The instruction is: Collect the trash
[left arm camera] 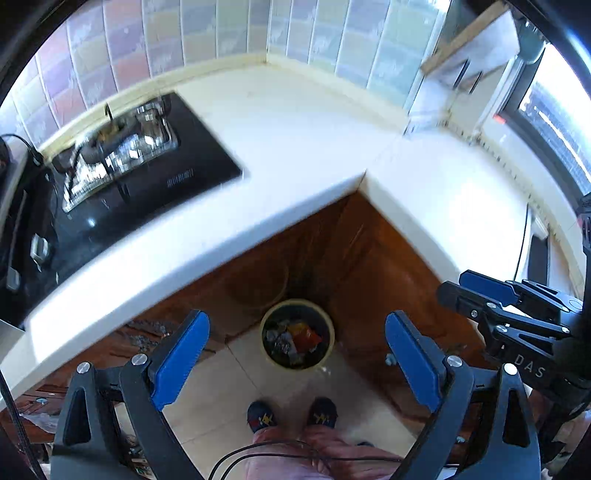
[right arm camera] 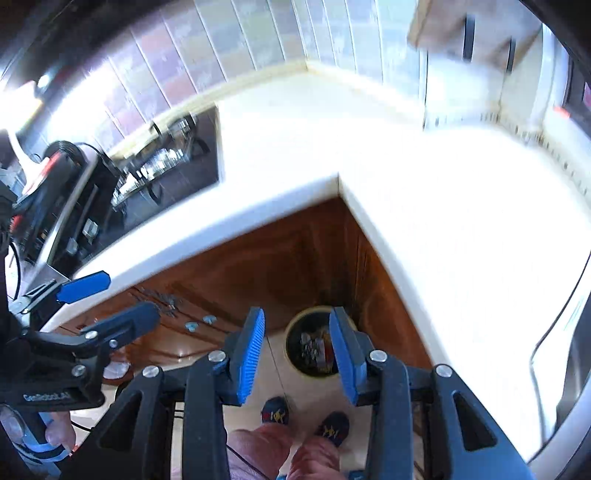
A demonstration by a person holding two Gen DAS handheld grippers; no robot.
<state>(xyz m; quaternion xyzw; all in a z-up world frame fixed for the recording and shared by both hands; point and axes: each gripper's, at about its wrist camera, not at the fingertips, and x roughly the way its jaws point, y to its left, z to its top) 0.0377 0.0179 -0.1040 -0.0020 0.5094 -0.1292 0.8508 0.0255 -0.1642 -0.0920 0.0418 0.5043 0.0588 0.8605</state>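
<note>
Both the left gripper and right gripper hang parted and empty over the trash bin, at six o'clock below the countertop. Blur may hide leftover scraps, so scan it slowly first.

One bin of trash stands on the floor below the surface's inner corner; one stove; two hand-held grippers; two slippered feet.

You look down on a white L-shaped countertop with a black hob set into it. Brown wooden cabinets sit beneath; tiled wall behind.
</note>
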